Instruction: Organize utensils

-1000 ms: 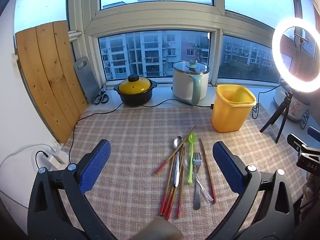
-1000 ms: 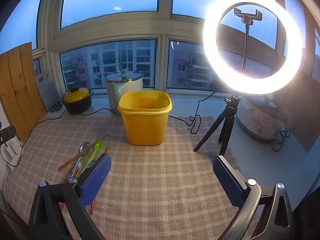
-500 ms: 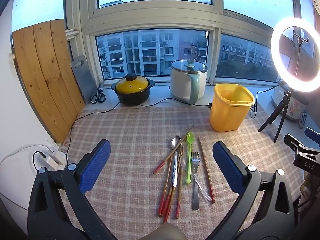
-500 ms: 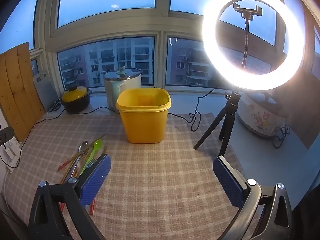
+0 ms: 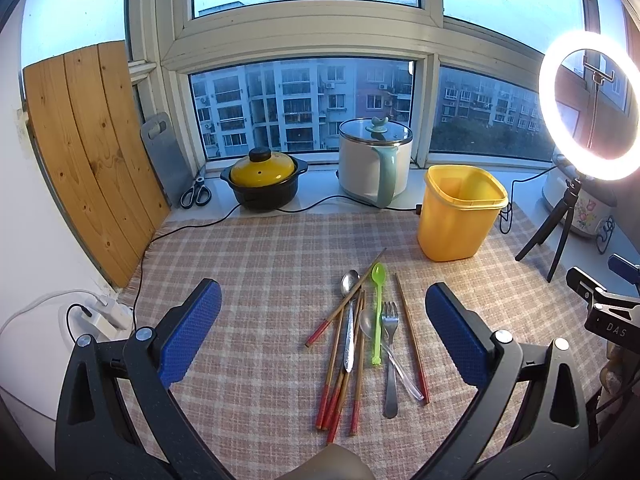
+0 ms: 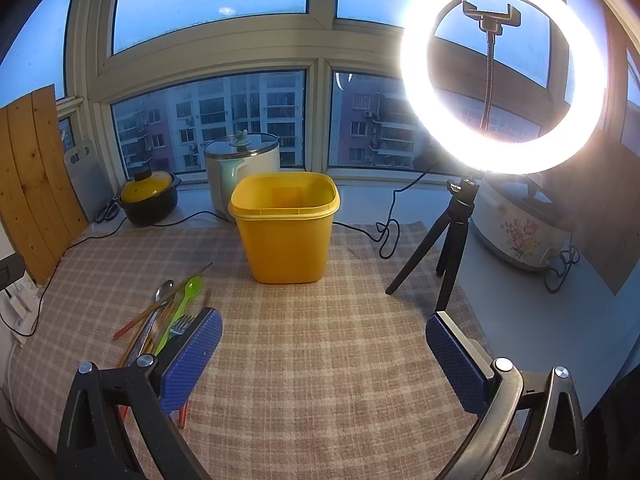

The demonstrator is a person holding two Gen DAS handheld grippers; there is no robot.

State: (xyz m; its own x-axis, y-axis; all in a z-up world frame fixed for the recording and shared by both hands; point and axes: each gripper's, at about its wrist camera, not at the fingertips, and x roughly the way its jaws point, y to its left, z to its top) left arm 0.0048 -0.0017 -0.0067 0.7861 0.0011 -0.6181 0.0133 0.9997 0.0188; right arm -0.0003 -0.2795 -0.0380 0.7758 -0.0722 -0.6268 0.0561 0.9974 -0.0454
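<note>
— Lying in a loose pile on the checked cloth of the counter [image 5: 248, 264]: red-tipped chopsticks [image 5: 340, 364], a metal spoon [image 5: 349, 322], a green plastic spoon [image 5: 377, 312], a fork [image 5: 390, 360], a clear spoon [image 5: 384, 344]. Overlapping, none lifted.

— And sitting where, against the yellow bin [image 5: 460, 216]?

— Near it, in front and to its left, apart from it. Standing upright and looking empty, just before the white pot [image 5: 374, 160] on the sill.

— Doing what, the left claw [image 5: 323, 334]?

— Hovering over the pile, spread wide, gripping nothing. Right claw [image 6: 324, 356] likewise gaping and empty, facing the bin, with the pile beside its left finger.

— So sitting at which step?

— Probably just starting: lining up for a first pick. Calling next for dropping onto one item, likely an outlying chopstick or the fork, and closing across its thin shaft without dragging its neighbours.
</note>
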